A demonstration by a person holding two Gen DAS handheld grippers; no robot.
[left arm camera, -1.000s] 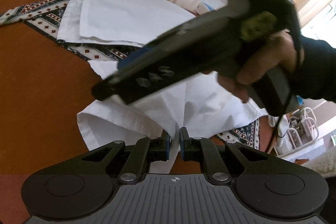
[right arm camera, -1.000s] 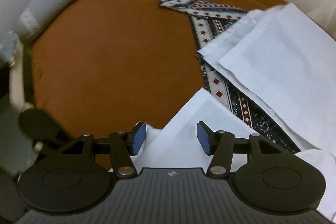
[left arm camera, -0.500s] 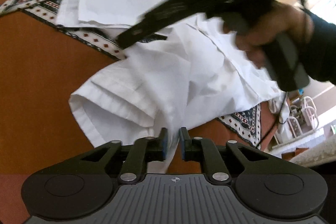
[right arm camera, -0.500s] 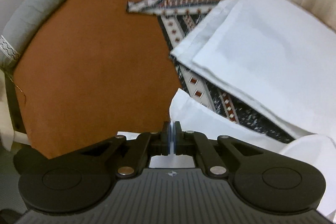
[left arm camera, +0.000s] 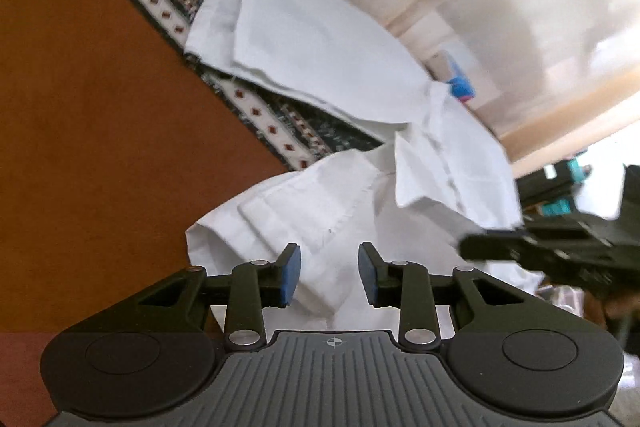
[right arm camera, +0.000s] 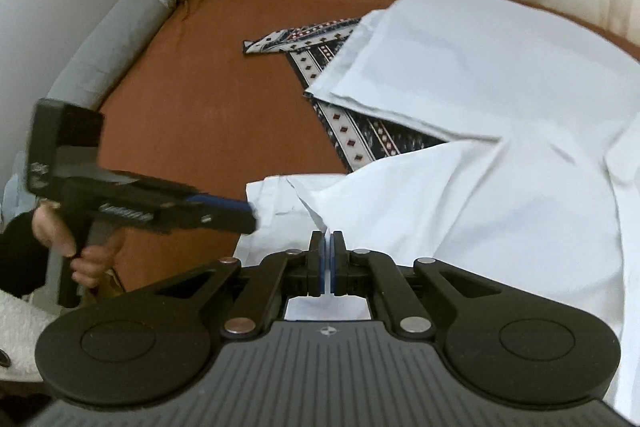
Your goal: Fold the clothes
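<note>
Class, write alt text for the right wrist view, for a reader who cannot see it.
The right gripper is shut on a fold of a white shirt lying on an orange-brown bed. To its left, a hand holds the left gripper at the shirt's edge; a patterned cloth lies beneath.

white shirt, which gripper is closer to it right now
Right. The right gripper is shut on a fold of the white shirt. The left gripper is just above it, jaws opening, pads off the cloth.
</note>
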